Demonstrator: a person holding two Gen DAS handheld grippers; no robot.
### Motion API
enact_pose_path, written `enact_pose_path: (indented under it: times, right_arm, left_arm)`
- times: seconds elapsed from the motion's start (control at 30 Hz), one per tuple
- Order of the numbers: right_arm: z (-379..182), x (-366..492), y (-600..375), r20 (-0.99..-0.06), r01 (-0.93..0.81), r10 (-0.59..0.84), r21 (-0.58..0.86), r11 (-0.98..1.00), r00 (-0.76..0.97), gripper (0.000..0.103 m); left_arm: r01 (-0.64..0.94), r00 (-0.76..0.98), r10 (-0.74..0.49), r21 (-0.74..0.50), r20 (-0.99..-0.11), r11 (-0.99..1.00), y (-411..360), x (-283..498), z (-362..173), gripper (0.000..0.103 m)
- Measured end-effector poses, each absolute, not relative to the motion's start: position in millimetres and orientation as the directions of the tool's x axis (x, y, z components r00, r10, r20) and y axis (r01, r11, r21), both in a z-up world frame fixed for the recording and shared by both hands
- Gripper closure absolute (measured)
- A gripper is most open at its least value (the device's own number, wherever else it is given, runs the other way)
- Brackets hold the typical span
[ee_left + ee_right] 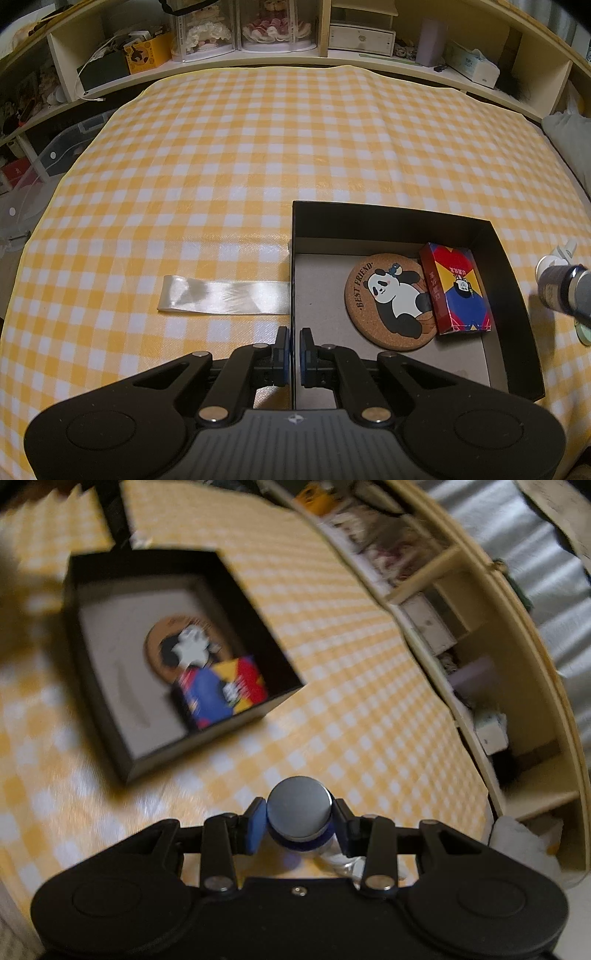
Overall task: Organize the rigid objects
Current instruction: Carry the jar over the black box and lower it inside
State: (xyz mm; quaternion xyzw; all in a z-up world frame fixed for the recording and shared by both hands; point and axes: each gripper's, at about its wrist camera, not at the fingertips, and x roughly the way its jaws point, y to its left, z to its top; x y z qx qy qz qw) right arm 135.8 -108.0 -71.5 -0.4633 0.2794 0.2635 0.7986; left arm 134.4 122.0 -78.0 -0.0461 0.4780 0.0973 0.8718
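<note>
A black open box (513, 280) sits on the yellow checked cloth. Inside lie a round cork panda coaster (388, 301) and a red, blue and yellow card pack (458, 290). My left gripper (294, 352) is shut on the box's left wall, one finger on each side. My right gripper (298, 821) is shut on a small cylindrical bottle (298, 808) with a grey round end and a blue band, held above the cloth to the right of the box (96, 572). The bottle also shows at the right edge of the left wrist view (561, 286). The right wrist view is blurred.
A white satin ribbon (225, 295) lies flat on the cloth left of the box. Small white and green items (554, 258) lie right of the box. A cream shelf unit (258, 62) full of boxes runs along the far edge. A clear plastic bin (48, 158) stands at the left.
</note>
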Motion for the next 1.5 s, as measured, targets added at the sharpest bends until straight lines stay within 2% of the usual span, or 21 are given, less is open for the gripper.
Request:
enact_pose_path:
  times: [0.13, 0.27, 0.33, 0.47, 0.53, 0.87, 1.03, 1.3, 1.5]
  right_arm:
    - [-59, 141, -111, -0.673, -0.655, 0.186, -0.556, 0.512, 0.716, 0.063]
    - [-52, 150, -117, -0.706, -0.663, 0.209, -0.461, 0.590, 0.677, 0.063]
    - [-49, 154, -122, -0.740, -0.672, 0.232, -0.372, 0.640, 0.631, 0.063]
    - [-43, 172, -135, -0.814, -0.661, 0.317, -0.107, 0.742, 0.487, 0.063]
    - [-47, 176, -139, -0.835, -0.642, 0.334, -0.031, 0.766, 0.438, 0.063]
    - [-50, 177, -143, -0.851, -0.643, 0.310, -0.043, 0.764, 0.425, 0.063]
    - [-39, 177, -147, -0.825, -0.623, 0.318, -0.052, 0.780, 0.466, 0.063]
    - [10, 176, -139, -0.715, -0.598, 0.456, 0.066, 0.799, 0.531, 0.063]
    - [13, 182, -86, -0.700, -0.647, 0.531, 0.130, 0.752, 0.477, 0.063]
  left_arm:
    - [-0.214, 0.524, 0.125, 0.012, -0.842, 0.977, 123, 135, -78, 0.097]
    - [-0.214, 0.524, 0.125, 0.012, -0.843, 0.977, 123, 135, -78, 0.097]
    - [-0.213, 0.524, 0.125, 0.012, -0.843, 0.977, 123, 135, -78, 0.097]
    - [-0.213, 0.524, 0.124, 0.011, -0.843, 0.977, 124, 135, -78, 0.097]
    - [-0.213, 0.524, 0.124, 0.011, -0.843, 0.977, 123, 135, -78, 0.097]
    - [-0.213, 0.524, 0.123, 0.010, -0.843, 0.977, 126, 135, -78, 0.097]
    - [-0.212, 0.523, 0.123, 0.011, -0.843, 0.977, 126, 135, -78, 0.098]
    - [-0.213, 0.524, 0.121, 0.008, -0.843, 0.977, 127, 135, -78, 0.098]
    - [-0.216, 0.524, 0.112, -0.005, -0.844, 0.976, 127, 133, -79, 0.098]
